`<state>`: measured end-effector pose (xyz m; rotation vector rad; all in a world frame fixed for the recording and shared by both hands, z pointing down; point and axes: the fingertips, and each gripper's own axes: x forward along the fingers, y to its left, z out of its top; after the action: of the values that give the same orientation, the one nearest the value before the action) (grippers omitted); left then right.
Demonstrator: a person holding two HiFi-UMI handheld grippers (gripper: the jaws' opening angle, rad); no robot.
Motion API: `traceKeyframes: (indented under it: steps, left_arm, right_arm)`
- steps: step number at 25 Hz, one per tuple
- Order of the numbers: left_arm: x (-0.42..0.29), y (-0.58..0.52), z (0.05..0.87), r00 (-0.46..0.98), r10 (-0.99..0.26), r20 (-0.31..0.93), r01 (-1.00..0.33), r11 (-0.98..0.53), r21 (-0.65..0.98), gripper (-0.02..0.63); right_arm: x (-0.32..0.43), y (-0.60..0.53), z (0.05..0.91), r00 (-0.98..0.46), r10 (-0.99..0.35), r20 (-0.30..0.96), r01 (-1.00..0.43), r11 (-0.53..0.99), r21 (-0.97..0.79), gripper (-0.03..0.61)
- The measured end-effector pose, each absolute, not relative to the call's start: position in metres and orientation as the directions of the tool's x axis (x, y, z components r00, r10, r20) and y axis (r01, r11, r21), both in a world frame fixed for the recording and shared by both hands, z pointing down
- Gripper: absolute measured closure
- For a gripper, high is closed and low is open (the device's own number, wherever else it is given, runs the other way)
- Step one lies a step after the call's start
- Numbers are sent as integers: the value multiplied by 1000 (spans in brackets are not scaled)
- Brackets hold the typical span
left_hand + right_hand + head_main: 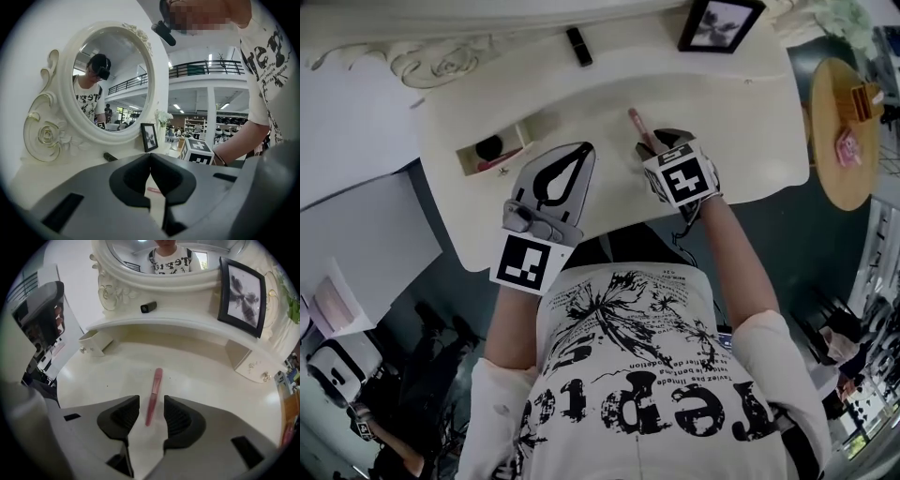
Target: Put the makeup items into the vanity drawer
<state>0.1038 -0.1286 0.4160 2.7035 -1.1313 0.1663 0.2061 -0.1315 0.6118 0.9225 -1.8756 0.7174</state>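
In your head view, the marker cube on the right gripper (pixel 662 141) covers its jaws and the near end of the pink makeup stick (pixel 637 122). The items in the open drawer (pixel 469 157) are too small to name. The photo frame (pixel 717 23) is cut off by the top edge.

Vanity top (pixel 750 122): open drawer (pixel 467 159) at left rear, small items (pixel 490 147) inside. Pencil (pixel 153 394) at centre, near end between right gripper (pixel 151 404) jaws, clear of both. Raised shelf behind: tube (pixel 578 45) left, picture frame (pixel 719 22) right. Mirror (pixel 110 79) above shelf. Round side table (pixel 844 178) off right.
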Motion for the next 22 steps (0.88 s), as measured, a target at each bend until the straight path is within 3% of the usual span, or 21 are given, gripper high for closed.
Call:
traceKeyframes:
  steps: [8, 22]
  left_arm:
    - [106, -138, 428, 698, -689, 194, -715, -681, 158, 600]
    - [79, -125, 396, 649, -748, 139, -760, -638, 124, 600]
  right_arm:
    - [212, -134, 624, -280, -295, 913, -862, 497, -104, 517]
    - [184, -148, 571, -344, -324, 881, -814, 571, -108, 520]
